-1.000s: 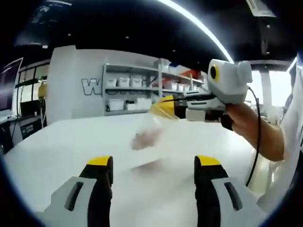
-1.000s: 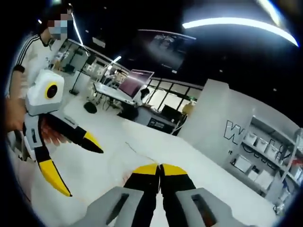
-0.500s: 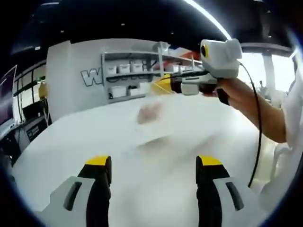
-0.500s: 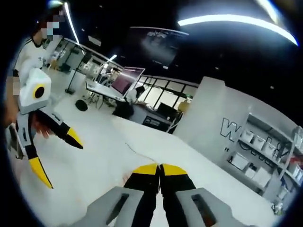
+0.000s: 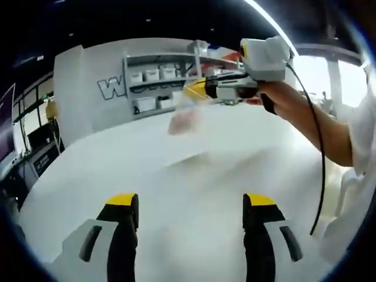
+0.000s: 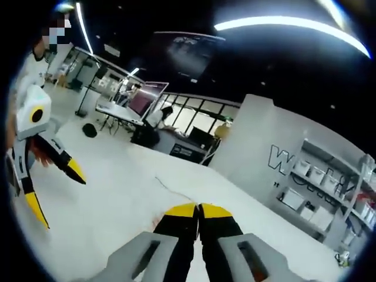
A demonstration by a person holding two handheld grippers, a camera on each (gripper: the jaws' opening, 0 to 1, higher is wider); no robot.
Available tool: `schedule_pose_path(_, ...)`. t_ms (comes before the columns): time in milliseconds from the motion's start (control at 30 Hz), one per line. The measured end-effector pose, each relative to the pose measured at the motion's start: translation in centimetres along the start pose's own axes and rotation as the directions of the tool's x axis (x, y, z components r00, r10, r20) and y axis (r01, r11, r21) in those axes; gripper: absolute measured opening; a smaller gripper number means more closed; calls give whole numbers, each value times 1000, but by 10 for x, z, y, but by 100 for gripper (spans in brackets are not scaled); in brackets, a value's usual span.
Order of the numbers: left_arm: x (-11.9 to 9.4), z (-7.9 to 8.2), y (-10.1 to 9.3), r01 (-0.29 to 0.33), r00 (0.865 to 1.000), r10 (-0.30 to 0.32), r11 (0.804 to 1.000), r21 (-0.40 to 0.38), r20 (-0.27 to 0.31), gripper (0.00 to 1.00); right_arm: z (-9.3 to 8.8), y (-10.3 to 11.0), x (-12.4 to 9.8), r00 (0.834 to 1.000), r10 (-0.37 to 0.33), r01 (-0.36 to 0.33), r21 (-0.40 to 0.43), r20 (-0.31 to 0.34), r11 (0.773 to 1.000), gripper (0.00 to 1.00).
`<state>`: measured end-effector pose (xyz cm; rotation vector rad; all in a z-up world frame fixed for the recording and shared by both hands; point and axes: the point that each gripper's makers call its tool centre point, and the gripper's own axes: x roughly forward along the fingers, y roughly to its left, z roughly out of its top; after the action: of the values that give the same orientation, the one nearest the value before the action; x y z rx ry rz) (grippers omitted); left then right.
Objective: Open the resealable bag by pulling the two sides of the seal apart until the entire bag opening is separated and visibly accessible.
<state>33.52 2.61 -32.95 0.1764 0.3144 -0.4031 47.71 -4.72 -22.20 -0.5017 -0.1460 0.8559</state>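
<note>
I see a broad white table [image 5: 176,194] taking up the lower two thirds of the left gripper view, running from the bottom edge up to a far edge just under the middle of the frame. Its top is plain, smooth and matte, with a soft grey shadow band across the centre. In the right gripper view the same white table [image 6: 117,194] fills the lower left and centre, its far edge slanting down toward the lower right. I can make out nothing lying directly on the bare surface in either view; the picture is blurred.
</note>
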Motion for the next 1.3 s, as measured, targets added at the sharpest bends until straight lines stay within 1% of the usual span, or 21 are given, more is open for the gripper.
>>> schedule_pose_path(133, 0, -1, 1, 5, 1000, -5, 1000, -18, 4, 71, -3, -5, 6, 1000, -2, 2, 1, -4, 1000, 0)
schedule_pose_path(433, -1, 0, 2, 8, 1000, -7, 999, -46, 18, 69, -19, -17, 23, 999, -7, 7, 1, -37, 1000, 0)
schedule_pose_path(633, 0, 0, 2, 11, 1000, -9, 998, -60, 23, 68, -27, -24, 29, 998, -8, 9, 20, -58, 1000, 0)
schedule_pose_path(767, 1, 1, 2, 12, 1000, -11, 998, -66, 28, 68, -33, -23, 31, 998, -5, 7, 29, -68, 1000, 0)
schedule_pose_path(833, 1, 1, 3, 12, 1000, -10, 998, -69, 26, 68, -39, -23, 35, 997, -5, 7, 33, -72, 999, 0)
schedule_pose_path(1167, 1, 1, 4, 11, 1000, -9, 997, -81, 28, 66, -53, -37, 47, 995, -13, 19, 58, -97, 998, 0)
schedule_pose_path(1300, 1, 2, 5, 10, 1000, -7, 996, -85, 30, 66, -60, -42, 48, 994, -22, 30, 69, -108, 997, 0)
